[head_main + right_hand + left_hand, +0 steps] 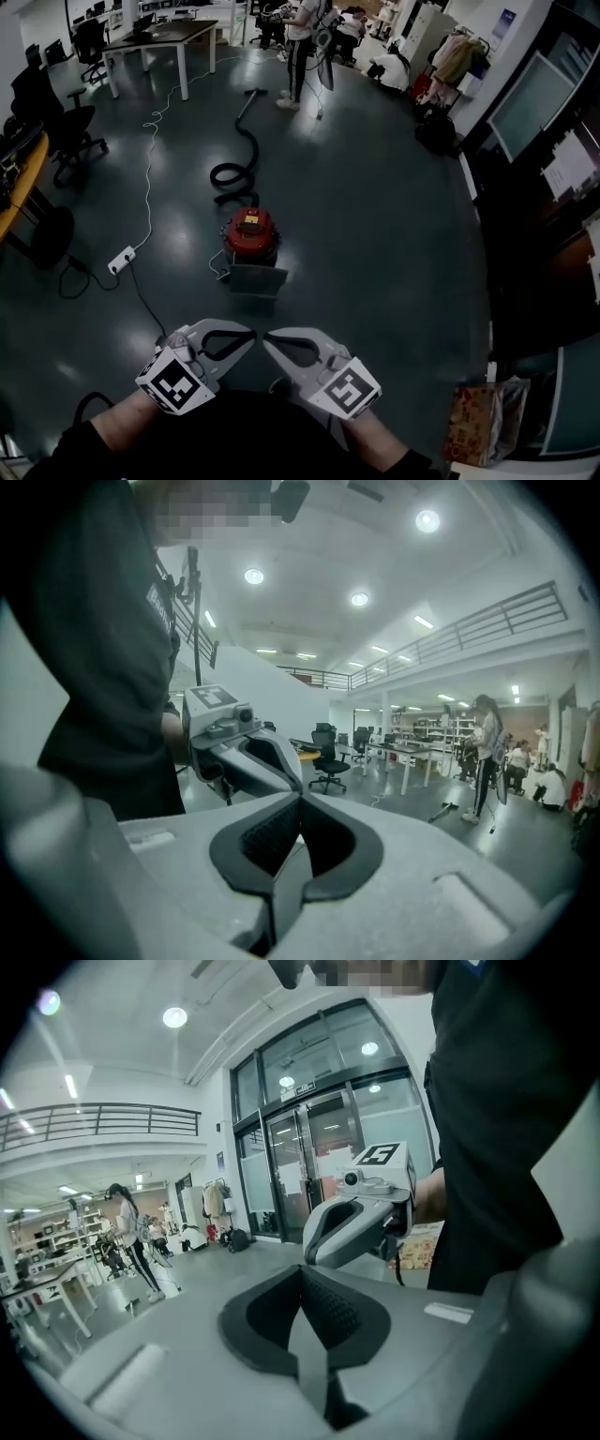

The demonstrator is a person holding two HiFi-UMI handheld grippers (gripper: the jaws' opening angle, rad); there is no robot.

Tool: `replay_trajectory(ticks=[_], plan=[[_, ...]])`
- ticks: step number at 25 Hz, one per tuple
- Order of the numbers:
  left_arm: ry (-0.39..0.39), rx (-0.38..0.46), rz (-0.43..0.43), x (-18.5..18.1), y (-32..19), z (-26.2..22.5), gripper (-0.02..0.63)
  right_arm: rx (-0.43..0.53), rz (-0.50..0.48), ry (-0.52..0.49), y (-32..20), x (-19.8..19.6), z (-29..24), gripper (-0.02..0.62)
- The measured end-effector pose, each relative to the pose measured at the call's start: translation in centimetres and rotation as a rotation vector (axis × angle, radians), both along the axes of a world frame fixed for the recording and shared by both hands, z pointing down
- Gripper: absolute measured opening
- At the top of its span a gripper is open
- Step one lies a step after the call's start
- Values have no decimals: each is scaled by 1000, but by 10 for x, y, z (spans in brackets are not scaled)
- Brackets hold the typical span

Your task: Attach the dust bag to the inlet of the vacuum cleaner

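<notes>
The red vacuum cleaner (251, 234) stands on the dark floor in the middle of the head view, its black hose (234, 159) curling away behind it. A flat grey rectangular piece (255, 278), which looks like the dust bag, lies against its near side. Both grippers are held low in front of me, well short of the vacuum, tips pointing at each other and almost meeting. My left gripper (251, 332) (302, 1271) is shut with nothing in it. My right gripper (268, 339) (300, 801) is shut and empty too. Each gripper view shows the other gripper close ahead.
A white power strip (122, 260) and its cables lie on the floor left of the vacuum. Desks and office chairs (66, 122) stand at the far left, and a person (302, 47) stands beyond the hose. A patterned paper bag (478, 422) sits at the lower right.
</notes>
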State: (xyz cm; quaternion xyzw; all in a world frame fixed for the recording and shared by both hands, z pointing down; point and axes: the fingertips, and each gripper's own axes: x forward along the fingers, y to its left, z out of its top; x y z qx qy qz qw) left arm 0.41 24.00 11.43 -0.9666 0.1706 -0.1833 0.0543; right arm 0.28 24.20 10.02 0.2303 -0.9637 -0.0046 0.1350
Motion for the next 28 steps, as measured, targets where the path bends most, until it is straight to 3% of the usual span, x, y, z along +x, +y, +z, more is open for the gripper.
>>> replay_trajectory(ticks=[28], plan=[[-6, -6, 18, -8, 12, 7, 2, -7, 18, 23, 12, -10, 5, 2]])
